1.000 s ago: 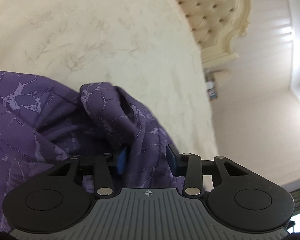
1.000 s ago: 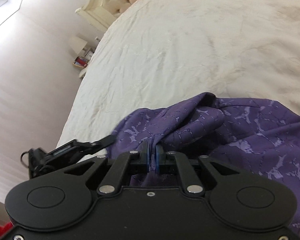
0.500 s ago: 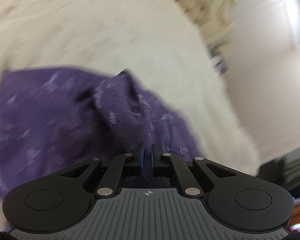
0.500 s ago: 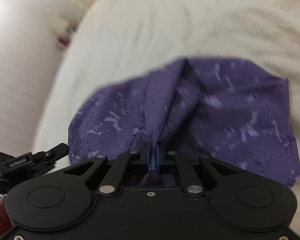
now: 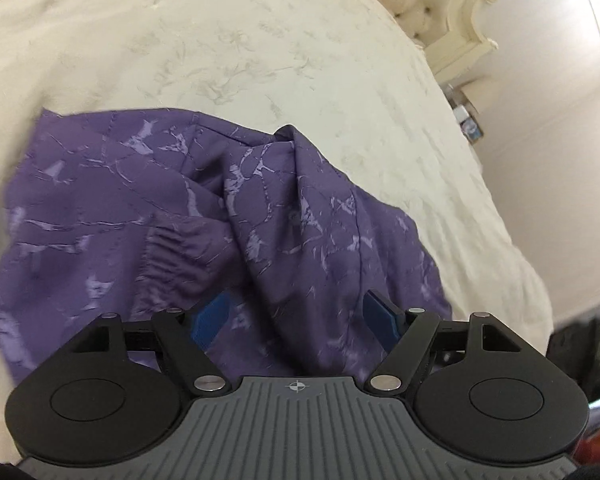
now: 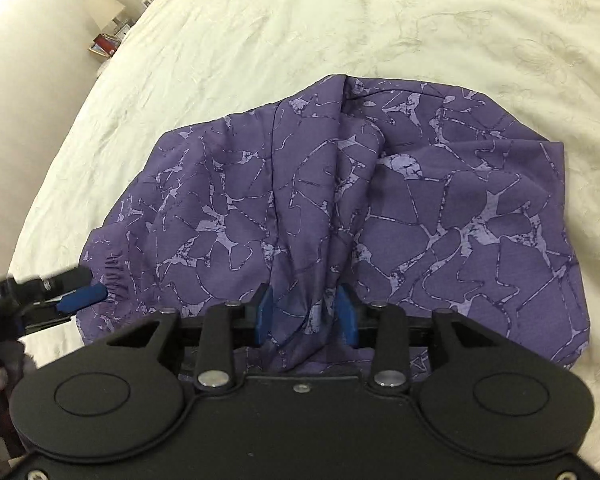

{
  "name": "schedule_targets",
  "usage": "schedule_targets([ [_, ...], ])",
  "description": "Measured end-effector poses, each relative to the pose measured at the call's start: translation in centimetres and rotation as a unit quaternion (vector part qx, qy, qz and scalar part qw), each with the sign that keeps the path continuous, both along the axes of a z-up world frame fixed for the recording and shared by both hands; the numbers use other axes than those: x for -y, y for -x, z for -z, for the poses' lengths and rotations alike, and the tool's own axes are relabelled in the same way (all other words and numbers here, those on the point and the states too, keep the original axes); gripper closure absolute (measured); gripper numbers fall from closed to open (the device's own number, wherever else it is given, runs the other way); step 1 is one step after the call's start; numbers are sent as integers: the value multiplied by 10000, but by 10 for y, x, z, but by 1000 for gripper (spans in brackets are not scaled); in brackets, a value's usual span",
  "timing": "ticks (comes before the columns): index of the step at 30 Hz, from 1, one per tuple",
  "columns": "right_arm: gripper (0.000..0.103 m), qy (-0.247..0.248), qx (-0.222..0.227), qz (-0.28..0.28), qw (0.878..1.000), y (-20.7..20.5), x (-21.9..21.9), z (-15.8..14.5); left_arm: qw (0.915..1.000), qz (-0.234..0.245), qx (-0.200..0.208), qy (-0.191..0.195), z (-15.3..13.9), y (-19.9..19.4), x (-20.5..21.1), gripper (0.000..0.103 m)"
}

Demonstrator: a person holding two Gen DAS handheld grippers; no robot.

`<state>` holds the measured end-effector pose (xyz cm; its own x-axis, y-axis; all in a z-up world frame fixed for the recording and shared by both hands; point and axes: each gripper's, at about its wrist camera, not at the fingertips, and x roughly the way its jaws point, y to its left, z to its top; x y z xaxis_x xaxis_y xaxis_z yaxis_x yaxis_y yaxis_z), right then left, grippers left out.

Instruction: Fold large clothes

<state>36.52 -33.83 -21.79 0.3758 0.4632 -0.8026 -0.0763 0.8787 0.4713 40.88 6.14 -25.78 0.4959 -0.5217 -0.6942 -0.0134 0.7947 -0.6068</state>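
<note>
Purple crackle-print garment [image 6: 380, 208] is bunched on cream bedspread [image 6: 300, 32]; left gripper [image 5: 296, 316] and right gripper [image 6: 306, 312] jaws are opening, fabric loose between both.

No readable text, labels, brands or numbers anywhere

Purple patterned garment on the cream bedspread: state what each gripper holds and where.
Nothing is clamped. Both the left gripper and right gripper are opening; a bunched ridge of the purple crackle-patterned fabric garment lies between each pair of blue pads.
</note>
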Motion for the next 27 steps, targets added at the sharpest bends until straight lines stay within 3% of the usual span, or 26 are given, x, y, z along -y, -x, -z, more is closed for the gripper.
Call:
schedule_targets([
  [4, 56, -48, -59, 69, 9999, -4, -3, 0, 9999, 27, -169, 13, 15, -19, 14, 32],
  [6, 56, -79, -100, 82, 9999, -6, -5, 3, 9997, 26, -168, 157, 16, -22, 18, 45],
  [7, 56, -88, -125, 91, 9998, -7, -6, 4, 9996, 48, -138, 236, 16, -23, 19, 78],
  [8, 56, -95, -171, 88, 9998, -8, -7, 6, 9998, 11, -143, 141, 16, -24, 20, 99],
  [9, 57, -117, -225, 105, 9996, -8, -7, 7, 9999, -69, -139, 1, 13, -21, 18, 99],
  [11, 90, -175, -151, 60, 9997, -7, -9, 3, 9997, -225, 0, 72, 1, -14, 13, 99],
  [15, 90, -267, 403, -144, 9987, 3, -12, -21, 9993, -281, 224, -122, -15, -2, 0, 99],
  [17, 90, -71, 252, -190, 9995, 3, -14, -10, 9991, -136, 127, -371, -7, -2, 1, 98],
  [19, 89, 232, -128, -75, 9996, -1, -14, 14, 9956, 39, 56, -936, 10, -4, 9, 93],
  [20, 101, 347, -286, 21, 9990, -3, -13, 25, 9938, 118, -24, -1104, 18, -5, 11, 87],
  [21, 101, 348, -341, 136, 9987, -5, -10, 31, 9928, 152, -159, -1177, 25, -7, 8, 83],
  [22, 97, 254, -358, 227, 9988, -5, -7, 31, 9933, 110, -230, -1128, 28, -7, 7, 82],
  [23, 83, 225, -324, 260, 9989, -5, -6, 27, 9945, 25, -232, -1020, 27, -5, 3, 79],
  [24, 78, 268, -230, 249, 9991, -4, -6, 21, 9951, -43, -178, -976, 22, -2, 1, 77],
  [26, 59, 406, 105, 187, 9989, 2, -6, 3, 9936, -40, 45, -1131, 8, 5, -1, 64],
  [27, 55, 440, 311, 180, 9984, 5, -5, -6, 9921, -51, 225, -1232, -1, 10, 0, 63],
])
